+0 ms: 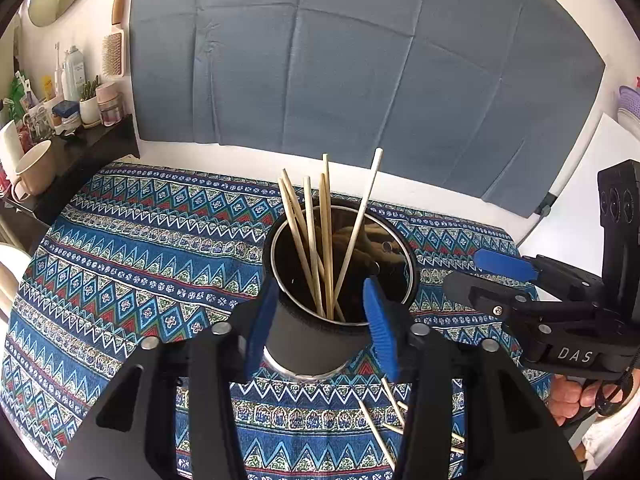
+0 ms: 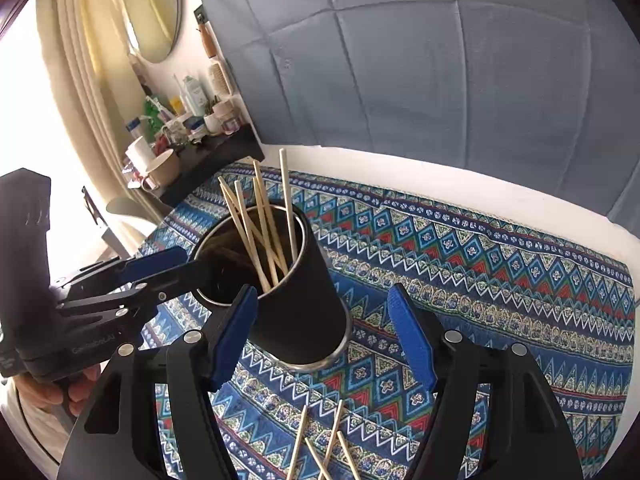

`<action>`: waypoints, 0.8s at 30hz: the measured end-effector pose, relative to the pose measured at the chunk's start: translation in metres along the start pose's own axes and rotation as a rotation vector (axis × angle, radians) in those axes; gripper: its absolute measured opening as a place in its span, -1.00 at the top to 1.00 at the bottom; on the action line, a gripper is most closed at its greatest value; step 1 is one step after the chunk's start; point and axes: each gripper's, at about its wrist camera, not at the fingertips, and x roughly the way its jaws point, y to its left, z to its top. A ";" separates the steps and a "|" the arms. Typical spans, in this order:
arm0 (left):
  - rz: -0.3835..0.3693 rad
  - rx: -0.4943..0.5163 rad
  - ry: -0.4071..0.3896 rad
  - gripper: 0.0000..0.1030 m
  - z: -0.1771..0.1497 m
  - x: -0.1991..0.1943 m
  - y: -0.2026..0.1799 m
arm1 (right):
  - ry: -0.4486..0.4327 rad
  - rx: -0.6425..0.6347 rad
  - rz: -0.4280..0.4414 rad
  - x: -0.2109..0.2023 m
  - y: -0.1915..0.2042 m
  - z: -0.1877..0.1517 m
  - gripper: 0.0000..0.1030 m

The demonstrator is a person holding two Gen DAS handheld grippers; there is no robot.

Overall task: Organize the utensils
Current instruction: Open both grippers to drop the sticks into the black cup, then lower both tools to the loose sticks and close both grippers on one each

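Observation:
A black metal cup (image 1: 316, 340) stands on the patterned cloth and holds several wooden chopsticks (image 1: 320, 240). My left gripper (image 1: 320, 332) is shut on the cup, one blue pad on each side of its wall. In the right wrist view the cup (image 2: 296, 304) stands left of centre with the chopsticks (image 2: 260, 224) leaning in it. My right gripper (image 2: 324, 336) is open and empty, hovering to the right of the cup; it also shows in the left wrist view (image 1: 492, 276). Several loose chopsticks (image 2: 324, 448) lie on the cloth in front of the cup.
A blue patterned cloth (image 1: 132, 264) covers the table. A dark shelf (image 1: 88, 152) at the far left carries a mug (image 1: 36, 172), bottles and jars. A grey cloth (image 1: 352, 60) hangs on the wall behind. A white board (image 1: 580, 184) stands at the right.

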 end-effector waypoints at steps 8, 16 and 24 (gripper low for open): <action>0.042 -0.044 0.006 -0.36 -0.017 -0.013 0.004 | 0.057 0.027 -0.023 -0.003 -0.016 -0.020 -0.53; 0.066 -0.113 0.065 -0.50 -0.042 -0.014 0.010 | 0.137 -0.005 -0.051 0.003 -0.022 -0.045 -0.64; 0.080 -0.136 0.146 -0.58 -0.070 -0.003 -0.002 | 0.241 -0.041 -0.069 0.017 -0.035 -0.072 -0.65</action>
